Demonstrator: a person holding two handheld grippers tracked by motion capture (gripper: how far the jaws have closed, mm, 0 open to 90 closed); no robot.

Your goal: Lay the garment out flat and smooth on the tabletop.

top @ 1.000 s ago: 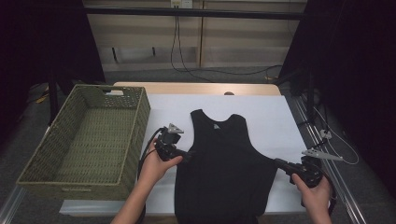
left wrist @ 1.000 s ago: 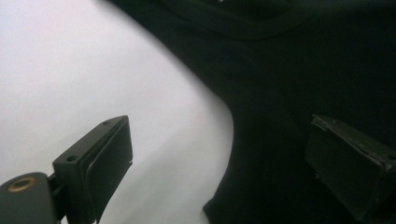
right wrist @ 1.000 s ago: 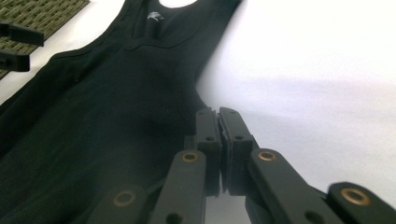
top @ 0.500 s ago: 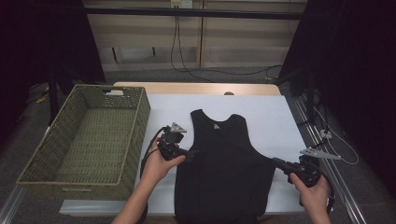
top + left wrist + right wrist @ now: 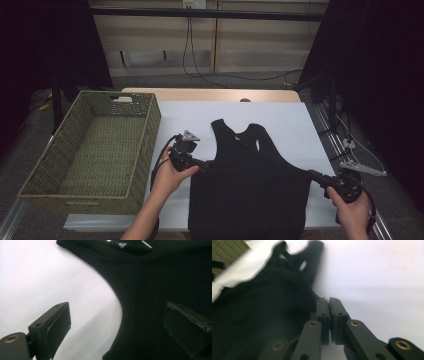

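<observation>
Left gripper (image 5: 204,163) jaws wide apart; right gripper (image 5: 314,175) jaws closed

The black tank top (image 5: 250,185) is soft matt cloth, smooth-knit, with a narrow ribbed binding along neck and armholes. It lies on a white table cover (image 5: 280,117) that looks like smooth, matt sheet, paper or plastic. The basket (image 5: 60,165) is rough woven wicker, olive green. The left gripper (image 5: 117,326) has matt black plastic jaws with dull rubbery pads; the right gripper (image 5: 329,315) shows the same, with brass-coloured metal rivets
</observation>
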